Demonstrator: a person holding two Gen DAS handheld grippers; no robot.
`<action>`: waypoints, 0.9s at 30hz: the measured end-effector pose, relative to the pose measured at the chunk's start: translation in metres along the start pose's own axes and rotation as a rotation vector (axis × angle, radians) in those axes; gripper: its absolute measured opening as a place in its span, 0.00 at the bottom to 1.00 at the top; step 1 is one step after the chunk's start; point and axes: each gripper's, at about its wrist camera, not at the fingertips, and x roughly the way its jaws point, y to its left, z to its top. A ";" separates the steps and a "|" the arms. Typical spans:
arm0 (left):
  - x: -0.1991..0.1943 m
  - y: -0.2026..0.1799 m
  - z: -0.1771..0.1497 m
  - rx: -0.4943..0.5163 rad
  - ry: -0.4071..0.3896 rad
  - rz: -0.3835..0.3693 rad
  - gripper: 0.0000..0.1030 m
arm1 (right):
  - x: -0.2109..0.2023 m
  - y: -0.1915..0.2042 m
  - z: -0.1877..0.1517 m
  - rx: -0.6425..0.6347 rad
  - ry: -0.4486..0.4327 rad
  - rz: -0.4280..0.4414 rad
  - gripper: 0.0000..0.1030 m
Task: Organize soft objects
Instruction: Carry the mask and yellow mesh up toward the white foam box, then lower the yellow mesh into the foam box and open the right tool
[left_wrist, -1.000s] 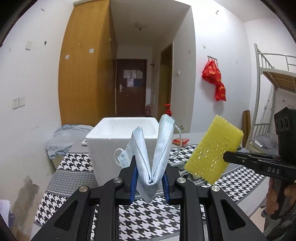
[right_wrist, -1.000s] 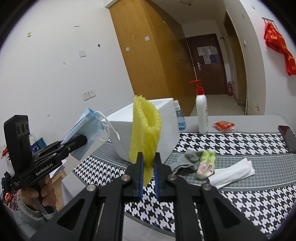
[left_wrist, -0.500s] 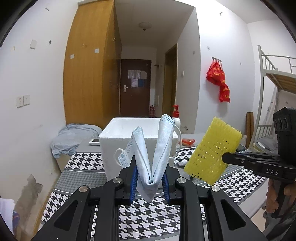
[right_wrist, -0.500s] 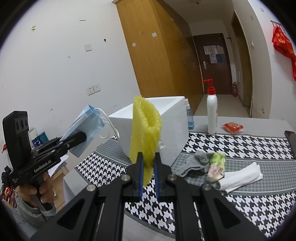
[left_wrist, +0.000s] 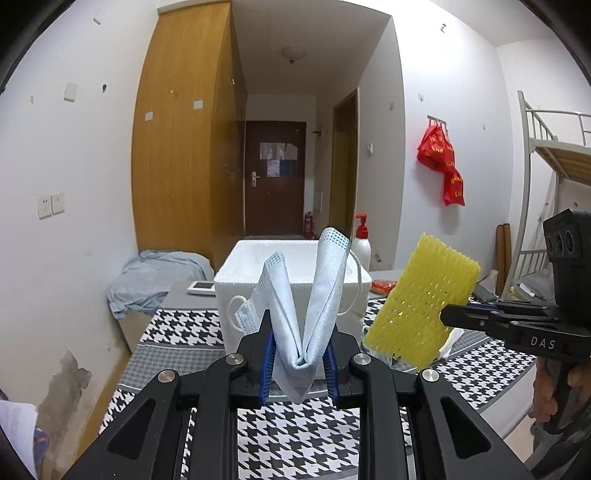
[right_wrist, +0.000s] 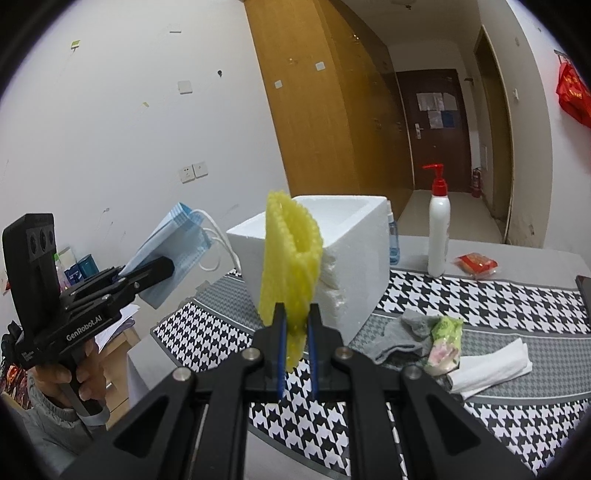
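Slowly, the white foam box (left_wrist: 291, 284) was brought a little nearer than a second before, and nothing else was changed. In the left wrist view, the left gripper (left_wrist: 299, 354) was seen clamped on a folded blue face mask (left_wrist: 306, 302), which was held up in front of the box at 12 o'clock. At 3 o'clock the right gripper (left_wrist: 448, 317) was seen from the side, with the yellow foam net (left_wrist: 421, 302) pinched at its tip. Both soft things were judged to be on their way to the box, not yet dropped in.

In the right wrist view, the right gripper (right_wrist: 295, 332) was shown clamped tight on the net, with the box just behind it. Only here were other soft things seen lying on the checked cloth (right_wrist: 498, 295) at 4 o'clock: a grey sock (right_wrist: 402, 336), a green and pink bundle (right_wrist: 445, 343) and a folded white towel (right_wrist: 491, 369). At 9 o'clock the left gripper (right_wrist: 166, 264) and the hand (right_wrist: 66, 380) under it were seen. The inside of the box was shown better by the left view.
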 end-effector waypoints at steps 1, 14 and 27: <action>0.000 0.001 0.001 -0.001 -0.001 0.002 0.24 | 0.000 0.000 0.001 -0.001 -0.001 -0.001 0.13; 0.006 0.007 0.014 0.011 -0.022 0.007 0.24 | -0.001 -0.002 0.025 -0.012 -0.035 -0.023 0.13; 0.016 0.011 0.030 0.014 -0.035 0.007 0.24 | 0.001 -0.003 0.053 -0.024 -0.074 -0.036 0.13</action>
